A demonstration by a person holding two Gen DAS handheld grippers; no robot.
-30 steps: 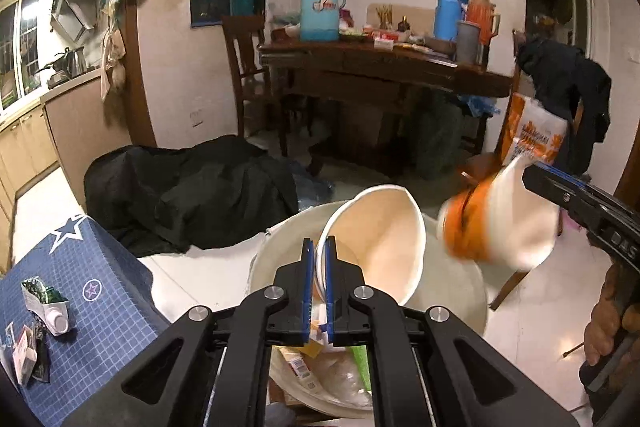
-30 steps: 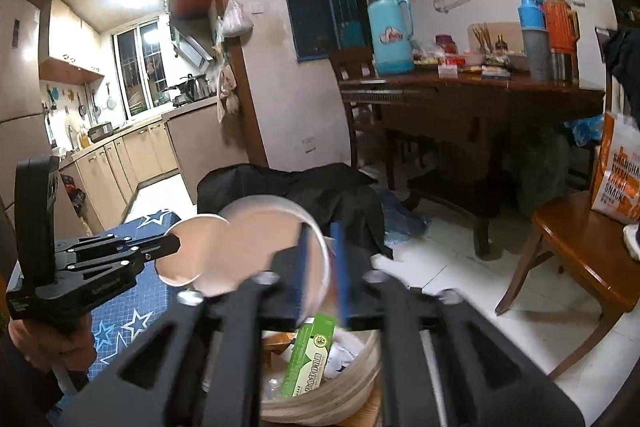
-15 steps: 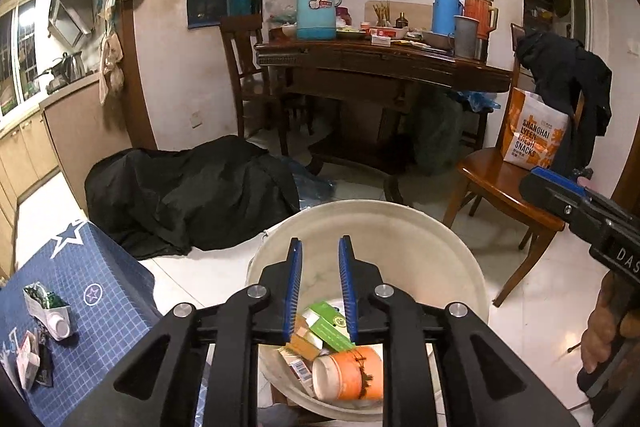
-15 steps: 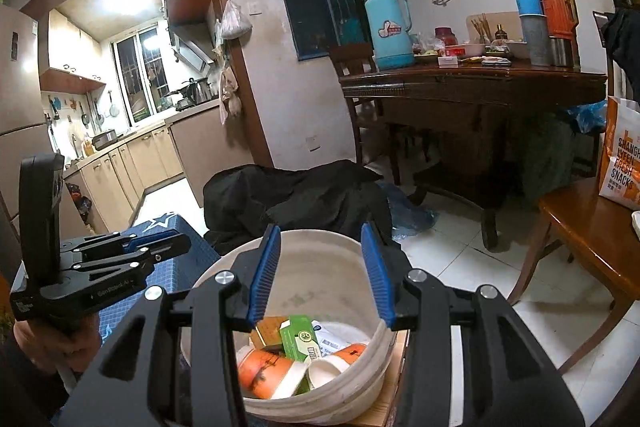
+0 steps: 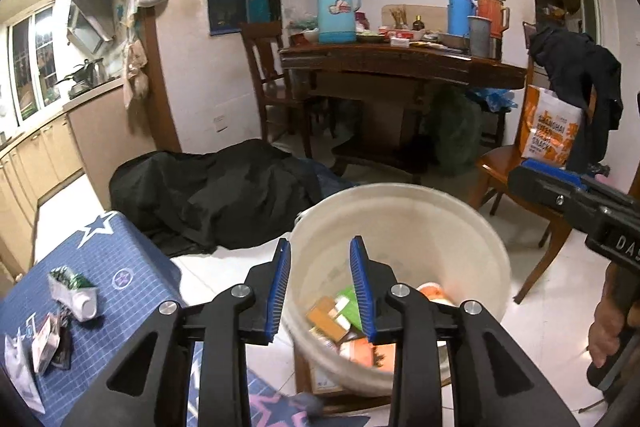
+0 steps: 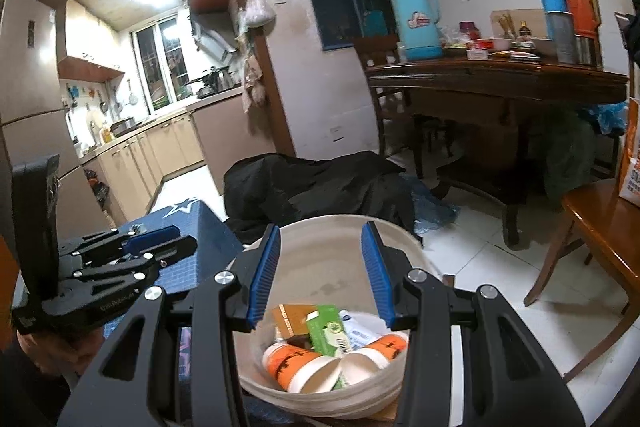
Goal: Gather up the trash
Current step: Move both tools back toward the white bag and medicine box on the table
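Observation:
A white bucket (image 5: 400,211) (image 6: 320,267) stands on the floor below both grippers. It holds orange-and-white paper cups (image 6: 296,367), a green carton (image 6: 326,329) and a brown box (image 6: 290,315). My left gripper (image 5: 322,291) is open and empty above the bucket's near rim. My right gripper (image 6: 320,275) is open and empty over the bucket. More trash lies on the blue star-print cloth (image 5: 108,267): a green-and-white carton (image 5: 74,291) and torn wrappers (image 5: 36,351).
A black bag (image 5: 216,195) lies on the floor behind the bucket. A dark wooden table (image 5: 400,63) with thermoses stands at the back. A wooden chair (image 5: 516,183) with an orange snack bag (image 5: 550,131) is at the right. Kitchen cabinets (image 6: 160,147) are at the left.
Both grippers opened and dropped their paper cups into the bucket. The cups now lie inside it. The jaws have spread wider since half a second ago.

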